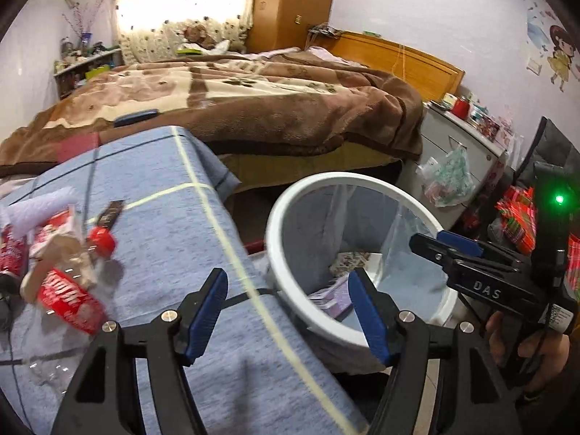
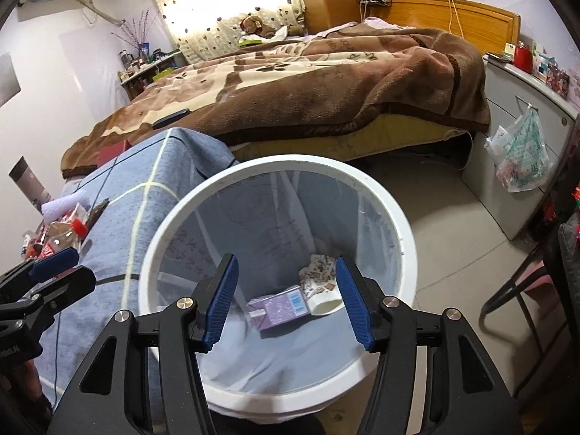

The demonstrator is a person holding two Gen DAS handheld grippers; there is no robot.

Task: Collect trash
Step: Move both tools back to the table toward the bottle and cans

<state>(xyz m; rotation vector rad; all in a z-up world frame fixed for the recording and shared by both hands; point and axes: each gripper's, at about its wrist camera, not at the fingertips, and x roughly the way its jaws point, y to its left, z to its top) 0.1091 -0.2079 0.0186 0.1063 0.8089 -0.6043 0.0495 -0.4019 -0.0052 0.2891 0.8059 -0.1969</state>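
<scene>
Tongs on both sides are standing wide with nothing between their blue ribbed pads. Right tongs [image 2: 286, 301] are hovering over the round white plastic bin [image 2: 395, 217] lined with a thin clear bag, pointing down into it. Lying at the bin's bottom are a purple carton [image 2: 279, 308] and, touching it on the right, a white patterned paper cup [image 2: 320, 284] on its side. Left tongs [image 1: 288, 313] are hanging over the edge of the blue cloth-covered desk [image 1: 181, 224], just beside the bin's rim. Remaining trash is sitting in a pile at the desk's far left: crumpled red-and-white wrappers [image 1: 67, 297], a clear plastic bottle with a red cap [image 1: 103, 241], a dark brown flat packet [image 1: 110, 214], a white crumpled tissue [image 1: 40, 208]. Person's hand [image 1: 525, 340] is gripping the right tool's handle. Brown patterned blanket bed [image 2: 308, 87] is standing behind the desk, grey drawer cabinet [image 2: 525, 116] with a hanging plastic bag [image 2: 522, 152] to the right.
</scene>
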